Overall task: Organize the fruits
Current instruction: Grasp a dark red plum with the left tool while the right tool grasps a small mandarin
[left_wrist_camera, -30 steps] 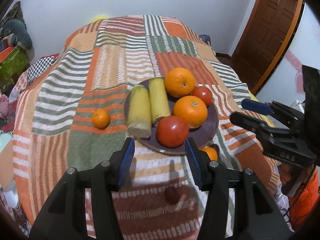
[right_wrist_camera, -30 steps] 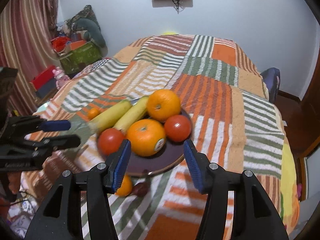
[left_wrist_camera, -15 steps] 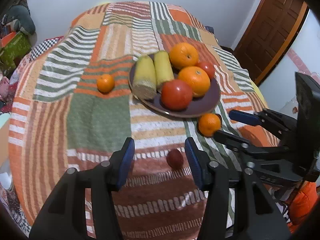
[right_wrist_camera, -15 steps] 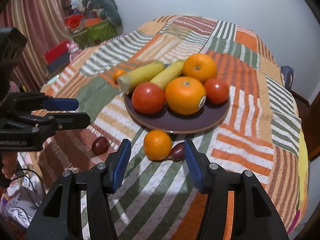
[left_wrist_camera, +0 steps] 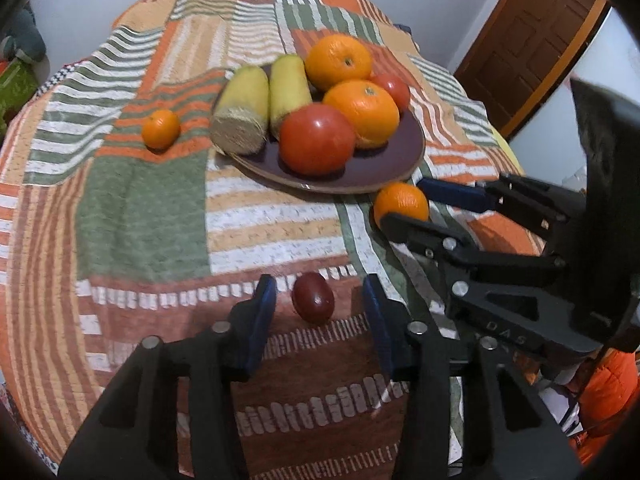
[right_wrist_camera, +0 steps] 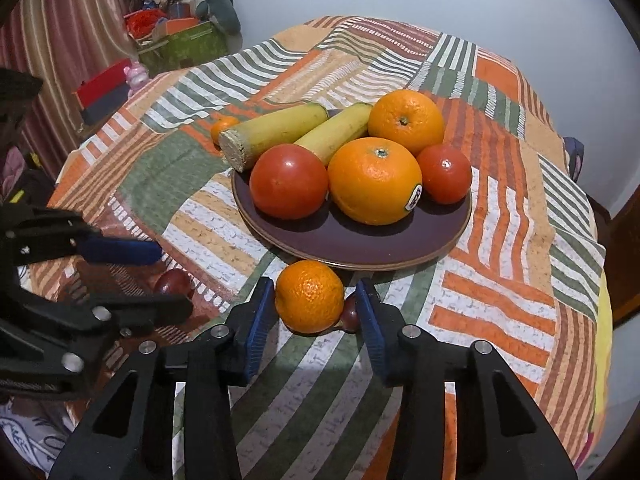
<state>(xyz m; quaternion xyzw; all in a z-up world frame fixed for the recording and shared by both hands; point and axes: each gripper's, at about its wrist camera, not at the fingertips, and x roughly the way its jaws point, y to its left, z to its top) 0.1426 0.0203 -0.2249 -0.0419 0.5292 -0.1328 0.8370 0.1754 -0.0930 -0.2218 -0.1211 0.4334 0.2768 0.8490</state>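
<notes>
A dark purple plate (left_wrist_camera: 404, 156) (right_wrist_camera: 360, 244) on the patchwork cloth holds two oranges, two tomatoes and two yellow banana pieces. My left gripper (left_wrist_camera: 318, 300) is open around a small dark red fruit (left_wrist_camera: 313, 298) lying on the cloth; it also shows in the right wrist view (right_wrist_camera: 173, 282). My right gripper (right_wrist_camera: 310, 300) is open around a small mandarin (right_wrist_camera: 309, 296) (left_wrist_camera: 401, 202) just in front of the plate. A second dark red fruit (right_wrist_camera: 350, 314) lies against that mandarin. Another small mandarin (left_wrist_camera: 160, 128) (right_wrist_camera: 222, 127) lies left of the plate.
The cloth-covered table (left_wrist_camera: 140, 216) drops away at its near edge. A brown door (left_wrist_camera: 536, 36) stands at the right. Boxes and clutter (right_wrist_camera: 176, 40) and a striped curtain (right_wrist_camera: 64, 40) stand at the left.
Both grippers have moved forward and down. The left one now brackets the dark red fruit and the right one now brackets the mandarin by the plate. The fruits have not moved.
</notes>
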